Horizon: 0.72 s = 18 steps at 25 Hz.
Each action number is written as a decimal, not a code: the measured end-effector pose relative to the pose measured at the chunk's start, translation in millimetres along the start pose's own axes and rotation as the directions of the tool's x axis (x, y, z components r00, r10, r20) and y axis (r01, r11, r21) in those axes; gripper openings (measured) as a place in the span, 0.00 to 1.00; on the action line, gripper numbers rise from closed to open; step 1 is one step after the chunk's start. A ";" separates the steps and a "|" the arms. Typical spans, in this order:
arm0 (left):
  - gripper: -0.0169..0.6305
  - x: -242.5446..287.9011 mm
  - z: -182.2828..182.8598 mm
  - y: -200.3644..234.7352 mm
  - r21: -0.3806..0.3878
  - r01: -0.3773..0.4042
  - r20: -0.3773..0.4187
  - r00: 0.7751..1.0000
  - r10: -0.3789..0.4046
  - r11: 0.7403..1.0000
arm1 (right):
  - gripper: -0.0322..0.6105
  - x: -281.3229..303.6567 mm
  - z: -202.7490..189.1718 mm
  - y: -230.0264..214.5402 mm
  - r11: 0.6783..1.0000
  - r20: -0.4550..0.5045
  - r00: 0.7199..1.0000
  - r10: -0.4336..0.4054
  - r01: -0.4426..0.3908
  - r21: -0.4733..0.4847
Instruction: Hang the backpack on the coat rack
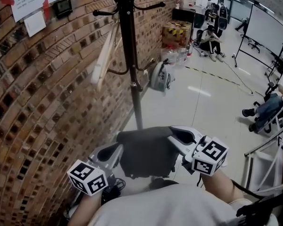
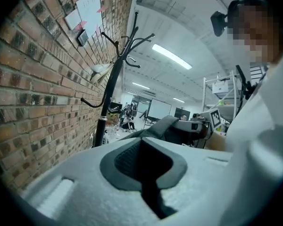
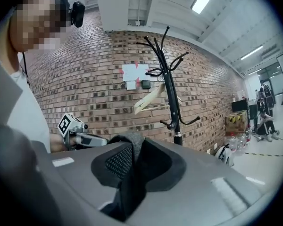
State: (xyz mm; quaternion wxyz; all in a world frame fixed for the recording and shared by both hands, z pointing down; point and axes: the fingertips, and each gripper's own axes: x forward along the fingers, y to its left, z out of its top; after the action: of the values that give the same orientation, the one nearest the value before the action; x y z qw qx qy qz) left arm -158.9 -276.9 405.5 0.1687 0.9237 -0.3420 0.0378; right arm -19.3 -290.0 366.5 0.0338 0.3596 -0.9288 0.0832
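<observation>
The dark grey backpack (image 1: 146,152) hangs low in front of me, stretched between both grippers. My left gripper (image 1: 114,155) is shut on its left side, and dark fabric (image 2: 158,126) runs off from those jaws (image 2: 144,147). My right gripper (image 1: 177,138) is shut on a grey strap (image 3: 131,142) that sticks up between its pads (image 3: 134,157). The black coat rack (image 1: 129,55) stands just ahead by the brick wall, and its curved hooks (image 3: 162,46) are above the backpack's level. A pale folded item (image 1: 104,55) hangs from one hook.
The brick wall (image 1: 37,102) runs close along the left. A white helmet-like object (image 1: 159,76) lies by the rack's foot. Cardboard boxes (image 1: 176,33) and water bottles (image 1: 172,54) sit further back. People sit on the floor (image 1: 210,39) and at the right (image 1: 266,107), near a whiteboard (image 1: 266,29).
</observation>
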 end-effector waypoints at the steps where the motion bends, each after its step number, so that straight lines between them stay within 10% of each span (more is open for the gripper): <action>1: 0.03 3.6 3.3 5.7 -0.007 -0.004 0.007 1.000 0.004 1.000 | 0.15 7.4 3.8 -5.7 1.000 -0.004 1.000 0.005 -0.005 -0.003; 18: 0.03 56.5 60.5 87.5 -0.012 -0.144 0.055 0.988 0.145 0.989 | 0.15 107.3 15.2 -101.9 0.988 -0.041 0.992 0.119 -0.114 0.101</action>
State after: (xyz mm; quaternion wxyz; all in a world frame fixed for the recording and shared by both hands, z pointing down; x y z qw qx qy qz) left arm -174.9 -394.4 384.1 0.1596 0.8965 -0.4127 0.0228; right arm -30.1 -437.9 378.0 0.0329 0.3038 -0.9419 0.1391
